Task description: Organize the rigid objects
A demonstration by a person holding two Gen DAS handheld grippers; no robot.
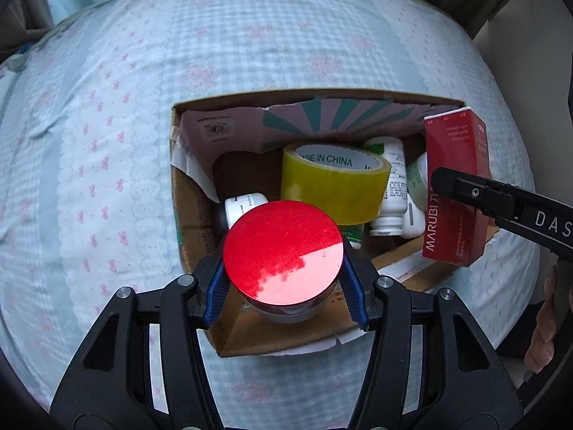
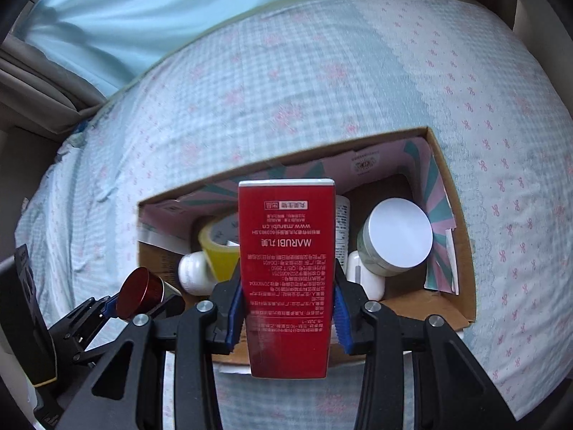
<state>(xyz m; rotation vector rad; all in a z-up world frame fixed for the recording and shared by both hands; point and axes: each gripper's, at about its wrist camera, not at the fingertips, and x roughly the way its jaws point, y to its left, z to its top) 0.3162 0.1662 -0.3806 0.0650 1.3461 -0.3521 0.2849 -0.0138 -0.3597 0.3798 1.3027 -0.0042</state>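
The left gripper [image 1: 284,294] clamps a red-lidded jar [image 1: 283,254] (body mostly hidden); the right gripper [image 2: 286,317] pinches a red carton [image 2: 286,279], both above a cardboard box [image 1: 195,215].

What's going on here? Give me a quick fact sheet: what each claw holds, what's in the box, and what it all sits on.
Left gripper: shut on red-lidded jar, above the box's near edge
Right gripper: shut on red carton, print upside down
Cardboard box: open, holds yellow tape roll, white bottles, white-lidded jar
Surface: checked bedspread
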